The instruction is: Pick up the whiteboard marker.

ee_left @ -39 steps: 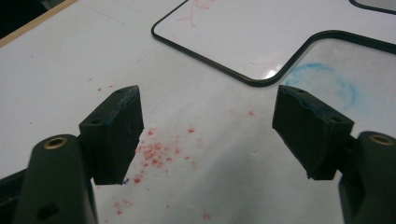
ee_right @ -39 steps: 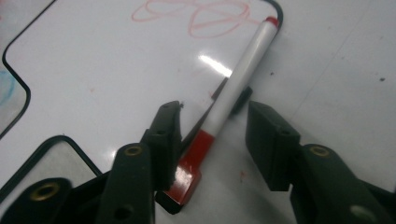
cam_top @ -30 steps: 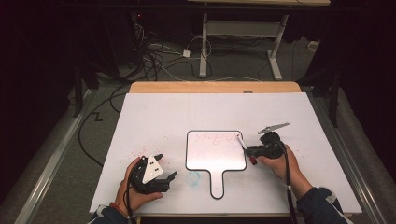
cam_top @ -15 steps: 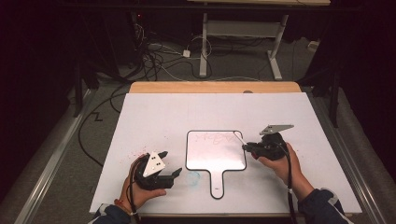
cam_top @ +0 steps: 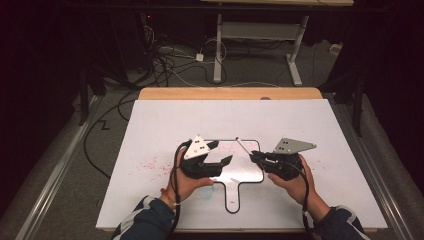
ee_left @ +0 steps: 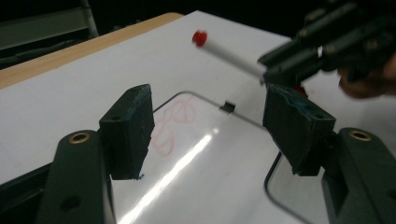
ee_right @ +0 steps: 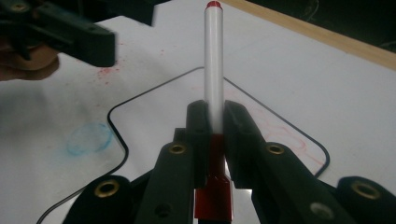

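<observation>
White and red-capped, the marker is clamped in the right claw, standing up the middle of the right gripper view; in the high view it slants toward the upper left from that claw, right of centre. The left claw has just been closing, yet its jaws stand apart with nothing between them. Below them, at frame centre, lies the small whiteboard with red scribbles, on the white sheet covering the tabletop. A faint bluish smudge, possibly ink, sits at left
</observation>
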`<action>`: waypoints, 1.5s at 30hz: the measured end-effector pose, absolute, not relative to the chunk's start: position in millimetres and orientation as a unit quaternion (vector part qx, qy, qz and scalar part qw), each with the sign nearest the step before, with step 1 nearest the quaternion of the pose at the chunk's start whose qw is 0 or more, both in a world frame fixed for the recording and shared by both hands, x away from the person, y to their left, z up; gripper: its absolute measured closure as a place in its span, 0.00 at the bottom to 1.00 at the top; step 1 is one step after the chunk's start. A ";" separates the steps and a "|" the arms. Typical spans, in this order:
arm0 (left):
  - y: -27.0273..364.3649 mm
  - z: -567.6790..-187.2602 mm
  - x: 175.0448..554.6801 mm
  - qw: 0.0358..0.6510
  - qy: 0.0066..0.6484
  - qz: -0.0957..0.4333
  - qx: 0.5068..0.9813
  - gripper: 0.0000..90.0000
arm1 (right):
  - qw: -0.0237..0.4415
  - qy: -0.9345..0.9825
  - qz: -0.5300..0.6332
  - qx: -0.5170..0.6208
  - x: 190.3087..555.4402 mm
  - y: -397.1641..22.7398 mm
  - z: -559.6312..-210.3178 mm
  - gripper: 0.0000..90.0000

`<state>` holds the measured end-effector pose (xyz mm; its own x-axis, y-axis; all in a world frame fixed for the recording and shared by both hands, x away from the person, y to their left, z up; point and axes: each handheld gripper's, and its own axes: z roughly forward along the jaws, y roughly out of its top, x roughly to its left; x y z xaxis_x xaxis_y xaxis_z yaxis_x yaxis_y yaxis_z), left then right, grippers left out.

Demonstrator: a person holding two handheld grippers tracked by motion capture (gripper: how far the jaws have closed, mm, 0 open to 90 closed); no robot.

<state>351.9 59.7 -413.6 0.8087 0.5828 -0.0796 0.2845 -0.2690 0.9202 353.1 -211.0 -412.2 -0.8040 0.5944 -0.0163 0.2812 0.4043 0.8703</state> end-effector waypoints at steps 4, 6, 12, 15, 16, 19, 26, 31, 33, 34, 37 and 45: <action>45.3 -411.3 356.6 0.546 0.272 0.119 0.783 0.44 | 0.170 0.822 0.483 0.251 347.1 -206.8 -413.1 0.91; 35.9 -412.0 359.7 0.550 0.267 0.095 0.785 0.47 | 0.176 0.822 0.485 0.241 343.1 -204.8 -414.4 0.91; 28.9 -410.4 358.8 0.567 0.257 0.089 0.778 0.65 | 0.190 0.823 0.480 0.238 340.5 -204.2 -415.8 0.91; 27.9 -409.9 359.7 0.575 0.256 0.086 0.773 0.73 | 0.197 0.824 0.476 0.237 339.6 -202.8 -416.4 0.91; 27.9 -409.7 359.7 0.577 0.255 0.086 0.771 0.75 | 0.199 0.824 0.474 0.237 339.4 -201.9 -416.8 0.91; 26.6 -409.0 358.9 0.585 0.244 0.082 0.770 0.81 | 0.204 0.825 0.471 0.236 339.0 -199.5 -418.7 0.91; 21.5 -406.8 354.2 0.577 0.209 0.098 0.784 0.87 | 0.212 0.826 0.466 0.234 338.2 -196.5 -421.0 0.90; 30.2 -403.5 356.4 0.575 0.212 0.118 0.781 0.87 | 0.212 0.819 0.476 0.241 336.6 -201.2 -420.3 0.70; 34.9 -403.5 358.5 0.571 0.214 0.127 0.782 0.87 | 0.212 0.813 0.484 0.244 334.3 -206.4 -418.7 0.60; 34.9 -403.5 358.5 0.571 0.214 0.127 0.782 0.87 | 0.215 0.812 0.484 0.244 332.8 -209.9 -417.8 0.57; 43.5 -404.4 362.7 0.567 0.222 0.140 0.781 0.87 | 0.228 0.809 0.484 0.242 328.0 -222.2 -415.6 0.49; 55.5 -408.8 369.1 0.558 0.223 0.154 0.784 0.87 | 0.265 0.806 0.462 0.259 312.3 -259.5 -418.6 0.41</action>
<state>369.1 55.5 -408.8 0.8531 0.5217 -0.0081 0.1785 -0.2772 0.9441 312.3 -259.5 -418.6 -0.7256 0.6616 -0.1889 0.1720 0.4403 0.8812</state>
